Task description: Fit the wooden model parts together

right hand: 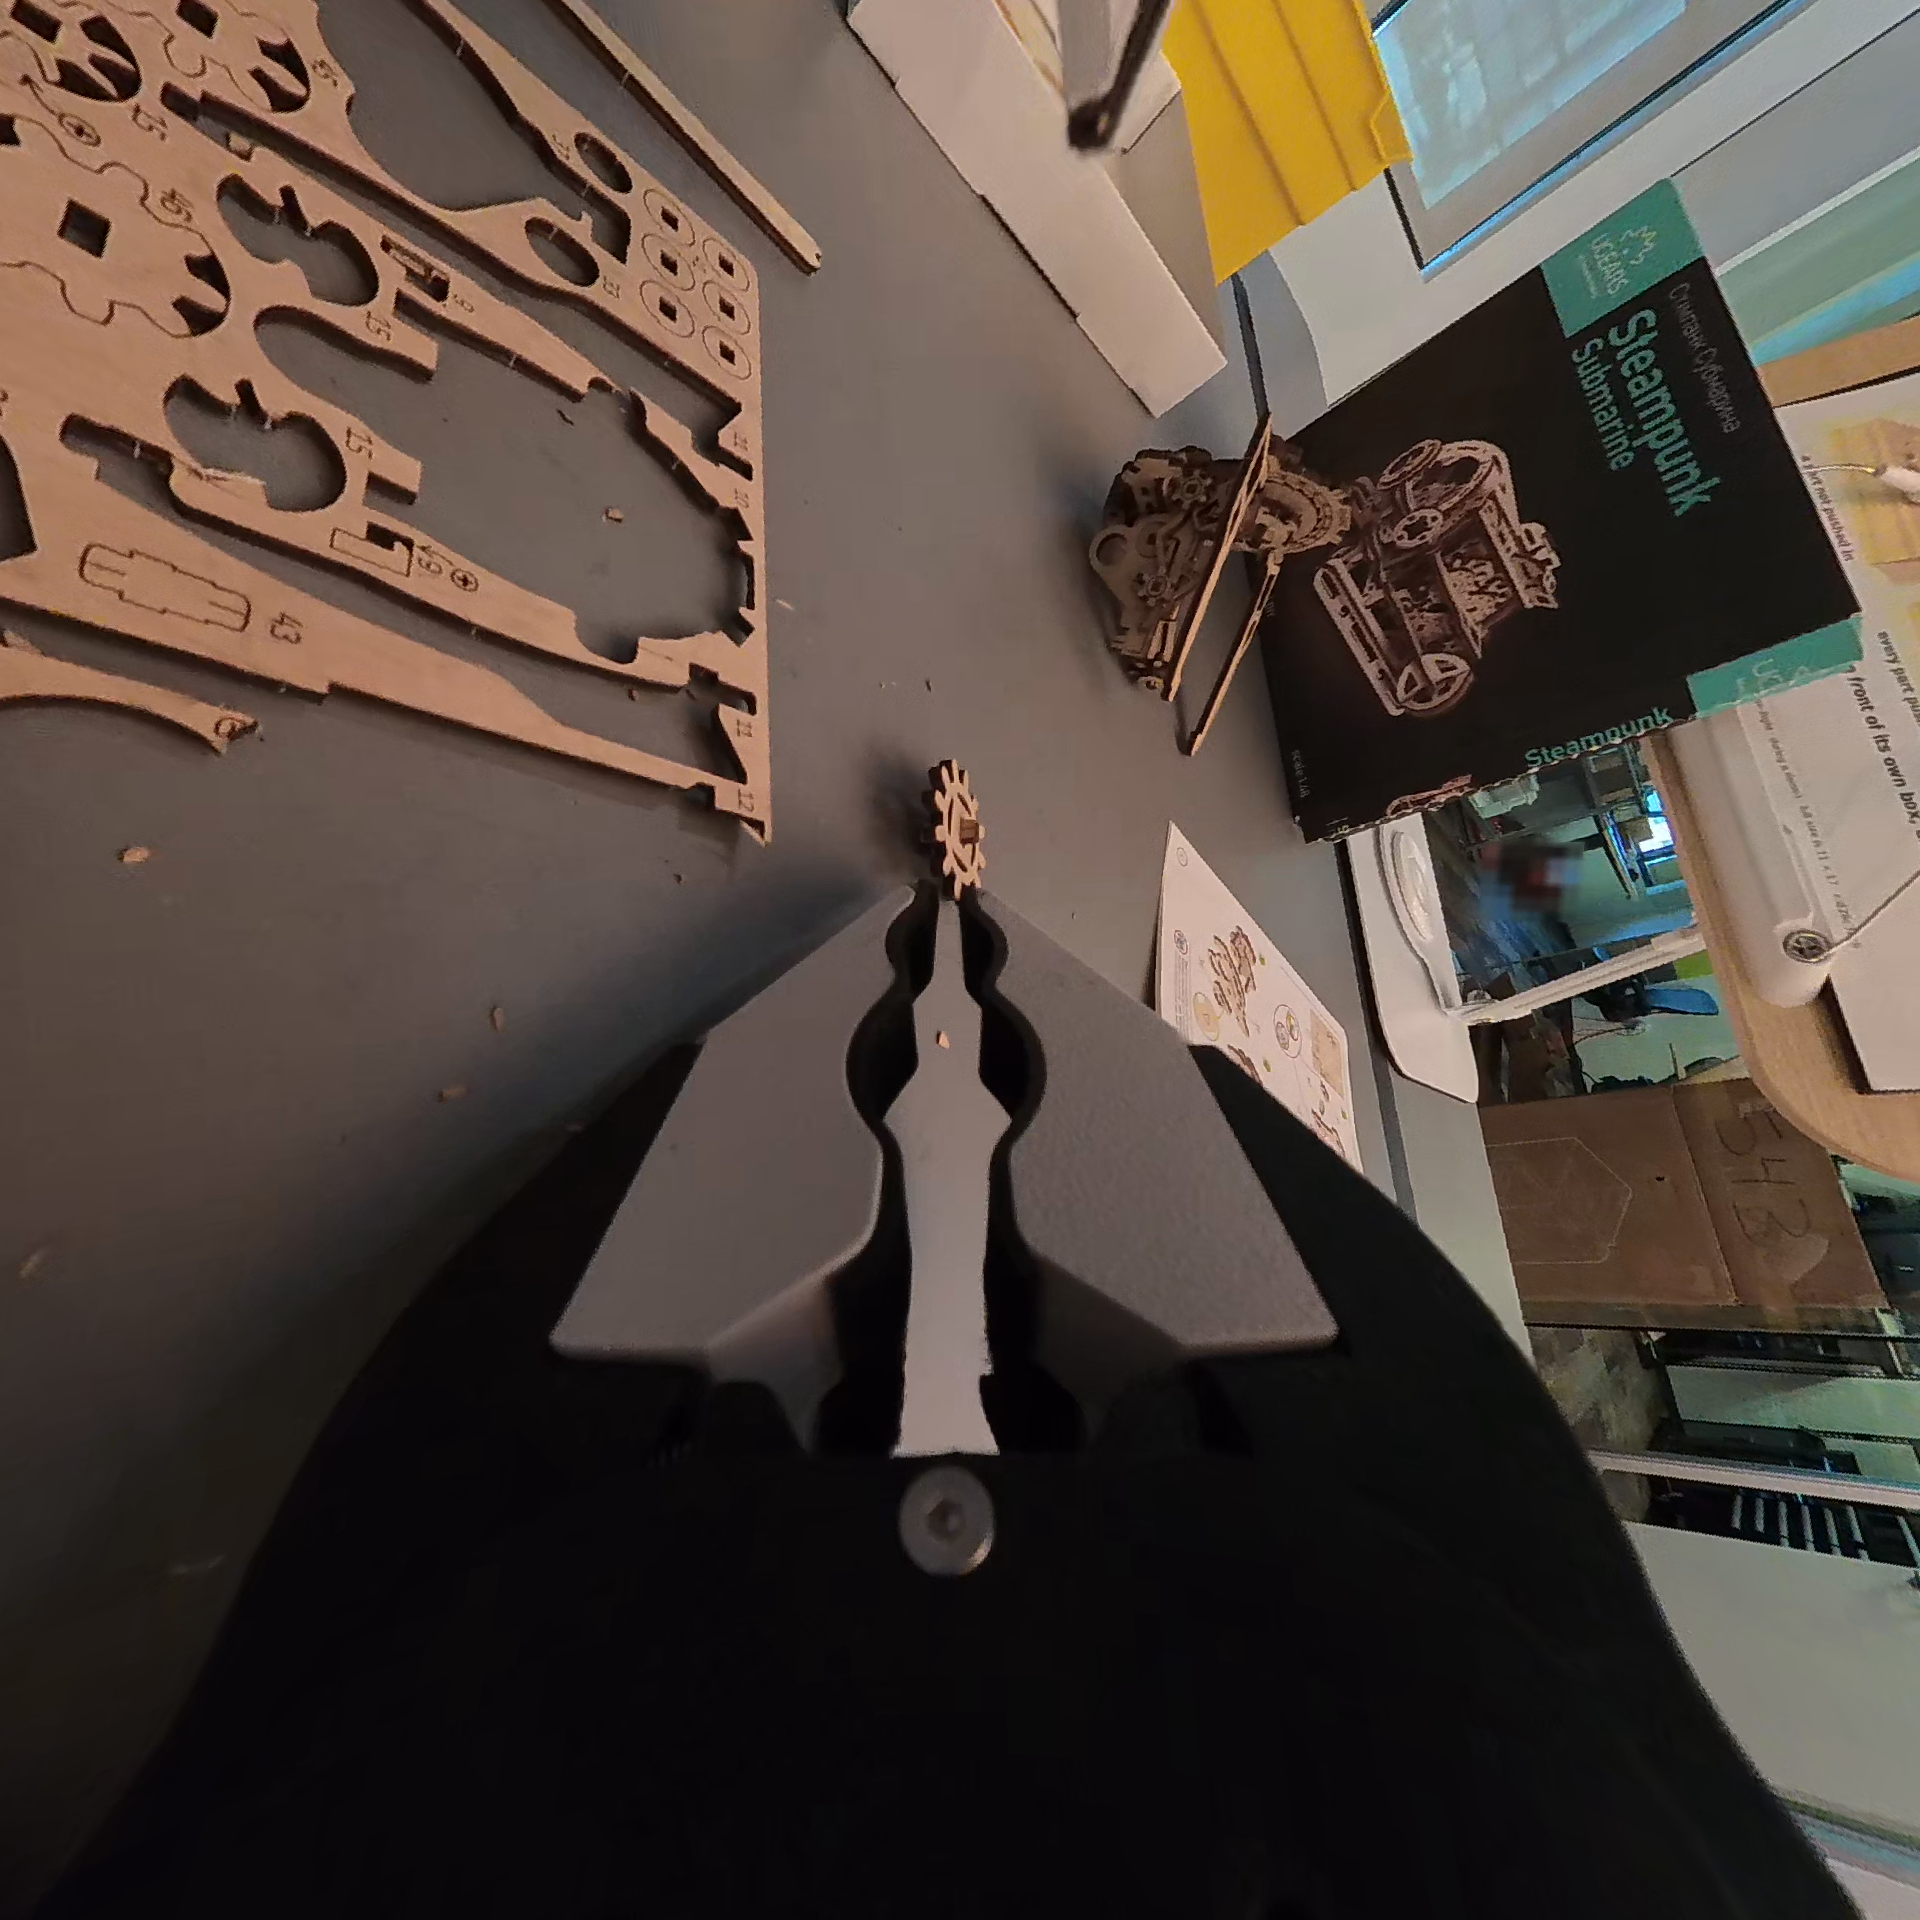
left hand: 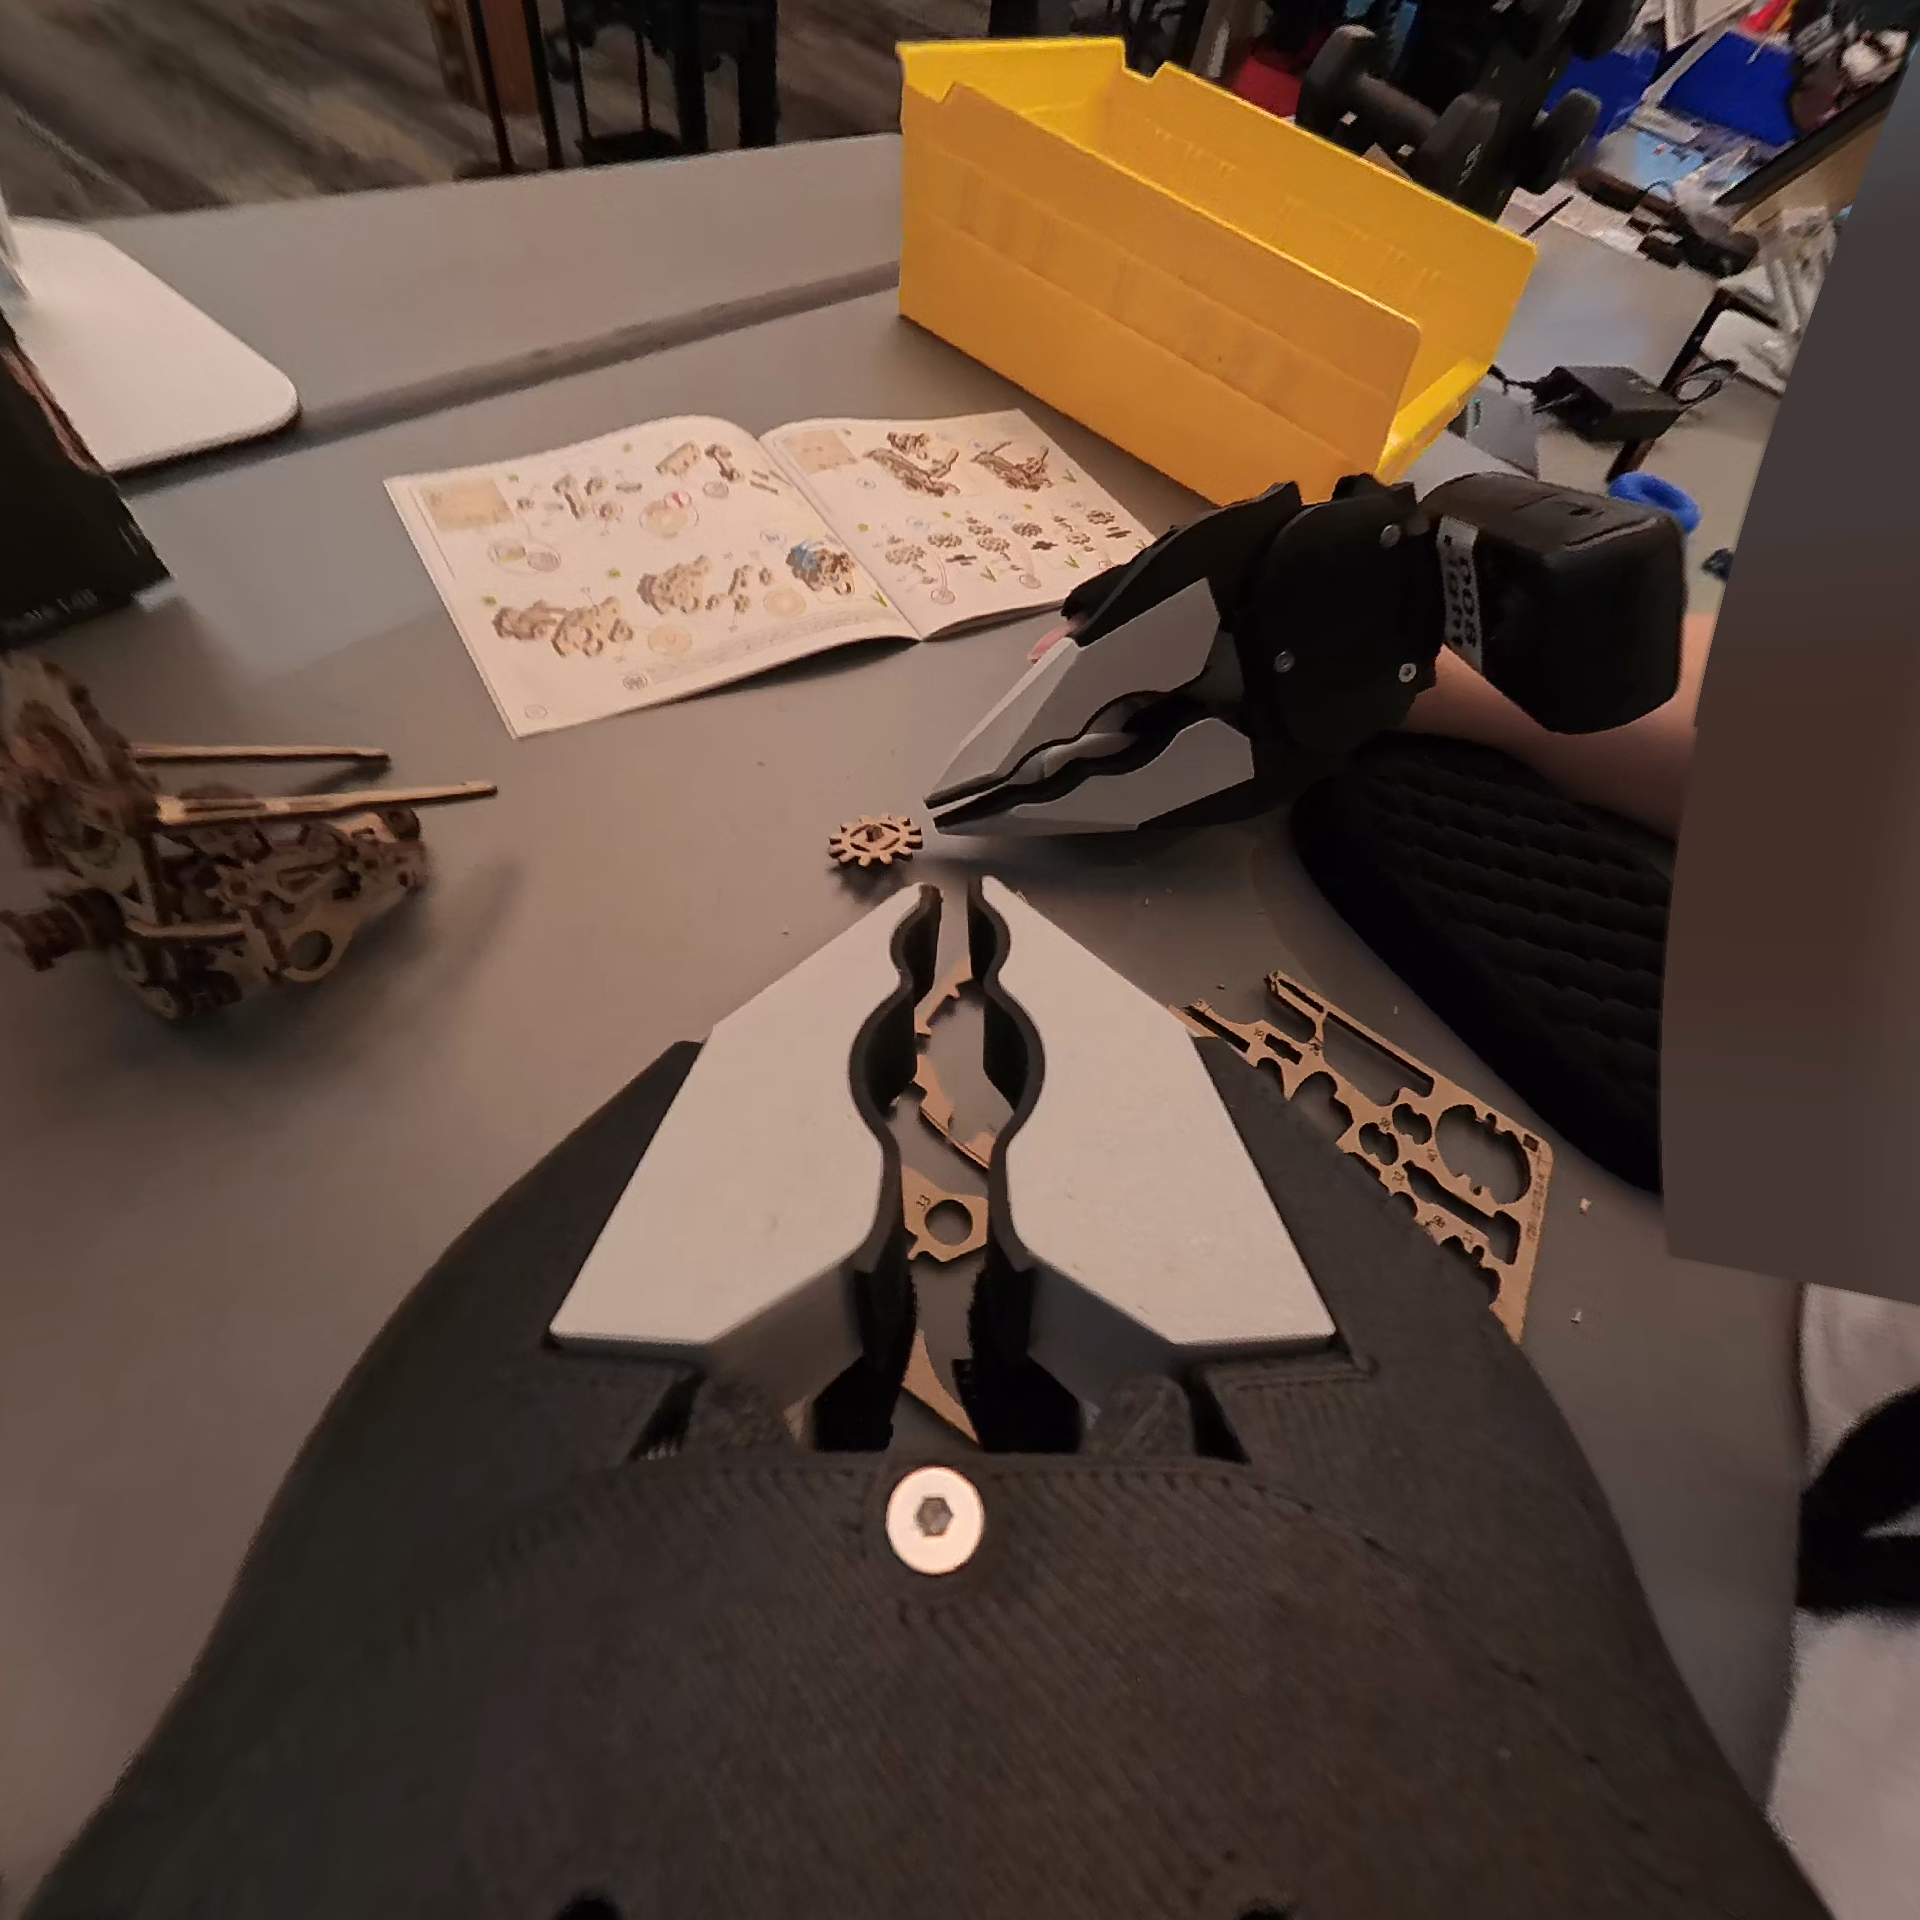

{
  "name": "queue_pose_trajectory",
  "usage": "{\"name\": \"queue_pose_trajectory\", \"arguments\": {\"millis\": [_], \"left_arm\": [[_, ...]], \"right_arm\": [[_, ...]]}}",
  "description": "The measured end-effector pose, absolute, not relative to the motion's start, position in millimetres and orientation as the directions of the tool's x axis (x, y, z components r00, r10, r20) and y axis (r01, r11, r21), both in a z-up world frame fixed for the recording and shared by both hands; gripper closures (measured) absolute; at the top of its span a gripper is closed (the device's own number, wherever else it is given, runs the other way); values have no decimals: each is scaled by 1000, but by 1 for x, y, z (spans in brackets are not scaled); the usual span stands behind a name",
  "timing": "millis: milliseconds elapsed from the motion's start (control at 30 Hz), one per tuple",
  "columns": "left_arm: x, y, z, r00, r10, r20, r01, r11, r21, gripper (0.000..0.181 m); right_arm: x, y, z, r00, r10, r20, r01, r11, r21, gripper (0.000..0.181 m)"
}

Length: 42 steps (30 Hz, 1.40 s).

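Small wooden gear (left hand: 876,838) lies flat on grey table (left hand: 644,312), just left of right gripper (left hand: 940,816) tips. Yellow bin (left hand: 1195,270) behind the gear, contents not visible. Half-built wooden model (left hand: 208,883) far left of gear; cut-out sheet (left hand: 1434,1143) near right. Right gripper nearly closed, gear at its tips; grip unclear. Left gripper (left hand: 948,896) narrow, above the sheet.

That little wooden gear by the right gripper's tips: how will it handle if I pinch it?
The gear looks thin and light, so it may skid across the table when nudged. Its fine teeth seem fragile. The right gripper has narrow tips, so it could twist out.
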<state>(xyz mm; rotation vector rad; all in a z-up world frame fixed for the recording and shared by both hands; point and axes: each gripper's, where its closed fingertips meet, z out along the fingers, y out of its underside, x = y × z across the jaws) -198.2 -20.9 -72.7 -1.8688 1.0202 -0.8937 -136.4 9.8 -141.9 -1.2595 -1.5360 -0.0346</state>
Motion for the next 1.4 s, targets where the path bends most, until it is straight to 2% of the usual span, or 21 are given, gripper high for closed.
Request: {"name": "queue_pose_trajectory", "arguments": {"millis": [133,233,267,333,367,433,500,633,733,867,933,1067,1267,1367,1400], "left_arm": [[-206,-17,-60,453,-887,86,-336,-259,-906,176],[-221,-5,-60,504,-863,-23,-398,-208,-894,176],[-228,-4,-61,531,-847,-29,-410,-227,-883,174],[-242,-12,-56,559,-829,6,-392,-270,-879,171],[-248,-22,-53,555,-831,34,-370,-284,-885,171],[-262,-43,-54,543,-834,97,-332,-319,-888,169],[-275,-65,-63,528,-834,161,-317,-369,-874,167],[-292,-92,-81,518,-811,272,-263,-454,-851,166],[-294,-101,-85,497,-794,350,-203,-498,-843,167],[-296,-105,-83,482,-797,363,-177,-494,-851,169],[-297,-105,-82,481,-802,353,-177,-483,-857,170],[-296,-102,-83,473,-804,361,-176,-488,-855,172],[-293,-93,-94,480,-794,373,-204,-515,-833,171],[-293,-89,-96,485,-790,375,-211,-522,-827,171],[-294,-88,-96,492,-790,367,-212,-517,-829,171]], "right_arm": [[-130,19,-130,225,642,733,707,410,-576,175],[-120,17,-104,319,660,680,690,330,-644,175],[-120,8,-100,344,716,607,680,255,-687,172],[-122,-21,-97,388,830,400,652,60,-756,149],[-125,-41,-96,392,874,289,627,-24,-778,143],[-133,-81,-93,362,923,130,566,-107,-818,140],[-136,-109,-97,317,944,94,570,-110,-815,140],[-132,-115,-131,294,944,149,704,-108,-702,139],[-138,-110,-149,305,950,65,721,-186,-668,145],[-143,-109,-155,310,949,-59,705,-271,-656,148],[-145,-111,-155,298,950,-91,701,-282,-655,155],[-149,-111,-155,298,945,-132,681,-308,-665,181],[-149,-112,-154,286,955,-73,687,-258,-679,181],[-148,-103,-150,365,927,-87,651,-322,-687,181],[-151,-100,-146,385,918,-89,630,-333,-701,168]]}}
